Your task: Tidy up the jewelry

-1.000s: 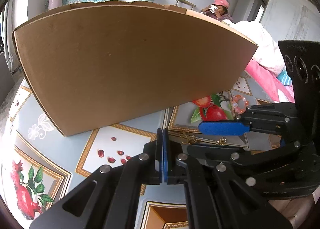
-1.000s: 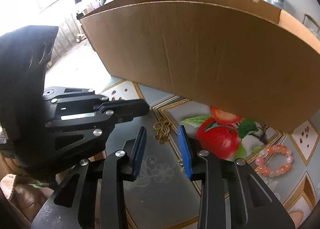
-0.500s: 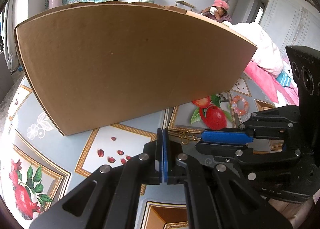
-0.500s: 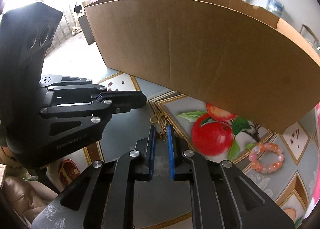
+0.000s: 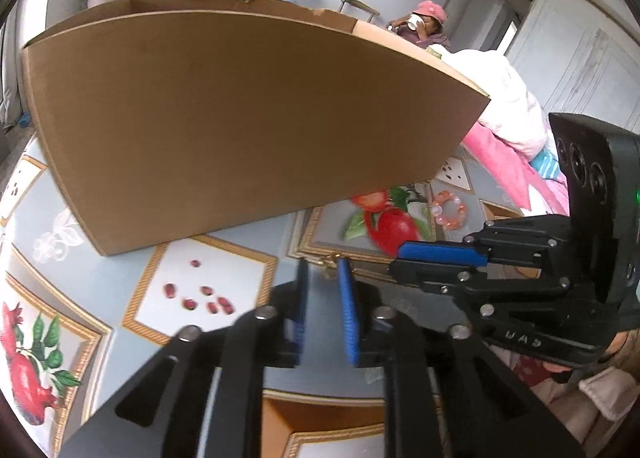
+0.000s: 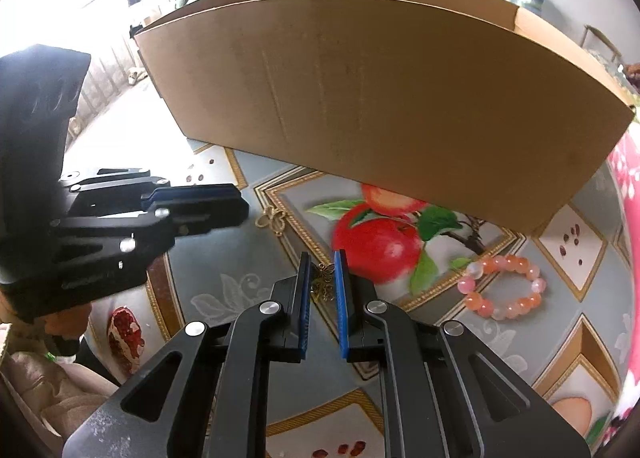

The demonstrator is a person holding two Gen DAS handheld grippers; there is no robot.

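A small gold butterfly trinket [image 6: 324,283] sits between the blue pads of my right gripper [image 6: 322,272], which is shut on it above the tablecloth. A second gold piece [image 6: 272,216] lies on the cloth near the left gripper's tip. My left gripper [image 5: 323,282] has its jaws slightly apart and empty; a gold piece [image 5: 329,260] shows just beyond its tips. A pink-orange bead bracelet [image 6: 503,285] lies on the cloth to the right, also in the left wrist view [image 5: 449,211]. The right gripper shows in the left view [image 5: 440,254].
A large open cardboard box [image 6: 380,98] stands just behind the jewelry, also in the left view [image 5: 240,118]. The table has a patterned fruit tablecloth [image 6: 376,238]. A pink and white bedding pile [image 5: 512,126] lies at the right. A person in a pink hat [image 5: 424,24] sits far back.
My right gripper closed onto the gold butterfly trinket and moved right. My left gripper went from shut to slightly open and shifted.
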